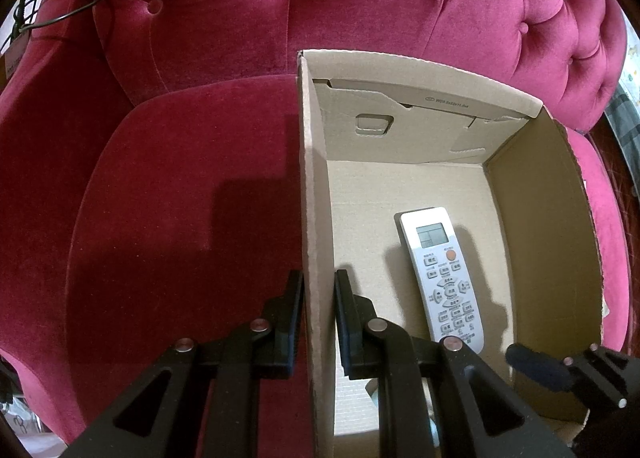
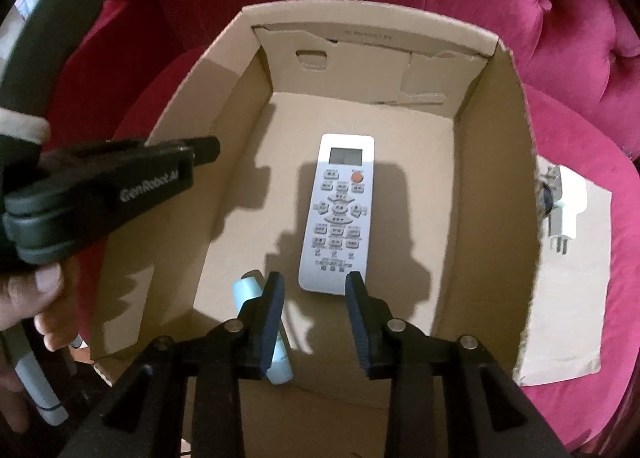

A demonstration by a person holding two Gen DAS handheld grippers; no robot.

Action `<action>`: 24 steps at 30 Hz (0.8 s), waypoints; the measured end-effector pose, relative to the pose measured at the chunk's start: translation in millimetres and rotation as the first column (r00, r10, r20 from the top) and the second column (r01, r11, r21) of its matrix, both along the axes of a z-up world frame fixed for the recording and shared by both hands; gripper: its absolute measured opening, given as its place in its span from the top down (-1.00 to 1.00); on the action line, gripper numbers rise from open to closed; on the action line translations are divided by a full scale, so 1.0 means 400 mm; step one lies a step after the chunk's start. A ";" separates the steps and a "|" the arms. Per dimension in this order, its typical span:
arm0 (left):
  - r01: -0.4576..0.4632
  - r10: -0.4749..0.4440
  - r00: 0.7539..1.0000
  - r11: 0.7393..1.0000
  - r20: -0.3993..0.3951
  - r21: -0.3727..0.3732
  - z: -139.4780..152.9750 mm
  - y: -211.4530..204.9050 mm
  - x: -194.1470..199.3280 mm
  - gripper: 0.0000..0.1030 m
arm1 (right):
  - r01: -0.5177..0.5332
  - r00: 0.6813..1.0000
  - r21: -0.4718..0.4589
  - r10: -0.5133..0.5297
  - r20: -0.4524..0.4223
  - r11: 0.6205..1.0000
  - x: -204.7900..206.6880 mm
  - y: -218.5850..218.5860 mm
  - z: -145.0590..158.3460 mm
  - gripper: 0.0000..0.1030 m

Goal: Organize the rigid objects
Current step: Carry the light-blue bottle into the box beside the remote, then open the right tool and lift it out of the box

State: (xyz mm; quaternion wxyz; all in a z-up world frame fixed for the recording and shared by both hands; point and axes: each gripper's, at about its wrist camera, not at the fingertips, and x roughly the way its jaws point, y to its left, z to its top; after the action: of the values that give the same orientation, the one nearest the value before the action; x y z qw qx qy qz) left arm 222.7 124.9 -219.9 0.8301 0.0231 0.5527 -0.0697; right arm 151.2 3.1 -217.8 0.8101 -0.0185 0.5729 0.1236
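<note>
Landmark: cardboard box (image 2: 496,161), open-topped, sitting on the seat of a red velvet armchair (image 1: 192,185).
Remote control (image 2: 340,213): white, buttons up, lying flat on the box floor near the middle, its long side running toward the far wall; nothing touches it.
Light blue item (image 2: 250,290): also on the box floor, near the corner closest to the camera, partly hidden behind one finger of the right gripper; what it is cannot be told.
Wall plug (image 2: 564,209): white, outside the box, just beside its right wall, on a flat piece of cardboard (image 2: 568,298) lying on the seat.
Wire loop (image 1: 68,5): outside the box, well apart from it, on the armrest side of the chair.
Left gripper (image 1: 318,286): jaws narrow and pinched on the box's left wall, one finger inside the box, one outside; it appears to steady the box.
Right gripper (image 2: 316,282): above the near end of the box, jaws partly apart and holding nothing; the near end of the remote shows between the fingertips, lower down.
Done, as judged: remote and blue item are stowed in the box.
Left, as judged: the plug remains outside the box and looks like the next item to collect.
</note>
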 end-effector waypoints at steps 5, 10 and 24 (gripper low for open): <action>-0.001 0.001 1.000 1.000 0.001 0.001 -0.001 -0.001 -0.001 0.68 | -0.008 0.999 -0.016 0.009 0.048 1.000 -0.004 -0.014 0.047 0.25; -0.001 0.001 1.000 1.000 0.000 0.002 0.001 -0.004 0.000 0.68 | 0.013 0.996 -0.022 -0.011 0.088 1.000 -0.005 -0.050 0.102 0.09; -0.002 0.002 1.000 1.000 -0.001 -0.001 0.000 -0.003 0.000 0.68 | 0.117 0.982 -0.050 -0.108 0.158 0.992 -0.010 -0.196 0.178 -0.63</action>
State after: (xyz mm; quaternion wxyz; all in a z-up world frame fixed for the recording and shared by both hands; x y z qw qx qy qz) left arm 222.5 123.7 -219.7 0.8299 0.0221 0.5531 -0.0694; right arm 147.2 -75.1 -146.5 0.8569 -0.0195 0.5117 0.0591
